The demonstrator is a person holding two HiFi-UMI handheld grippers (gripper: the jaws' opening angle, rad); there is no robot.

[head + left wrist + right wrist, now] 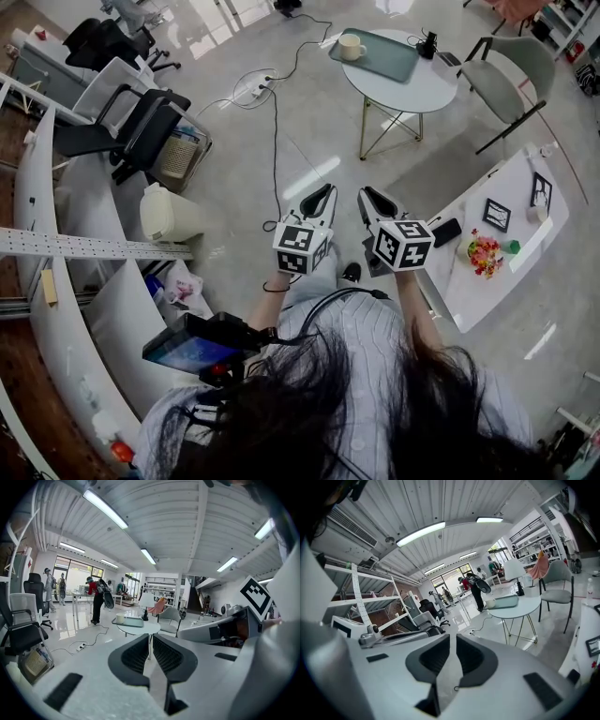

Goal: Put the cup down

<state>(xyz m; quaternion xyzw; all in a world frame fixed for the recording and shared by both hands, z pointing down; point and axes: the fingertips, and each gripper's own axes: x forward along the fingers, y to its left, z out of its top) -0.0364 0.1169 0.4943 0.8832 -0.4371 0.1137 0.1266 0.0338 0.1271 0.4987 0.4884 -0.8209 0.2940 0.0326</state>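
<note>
So: the cup (pixel 351 46), a cream, glossy, squat cylinder, sits on a flat teal tray (pixel 389 61) on a round white table (pixel 412 92), top centre of the head view. The left gripper (pixel 322 194) and right gripper (pixel 369 196) are mid-frame, well apart from it. Their ribbed black jaws are closed with nothing between them.

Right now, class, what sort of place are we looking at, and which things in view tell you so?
Probably an open-plan office or workshop: black office chairs, a round table carrying a tray and cup, and long ceiling strip lights.
</note>
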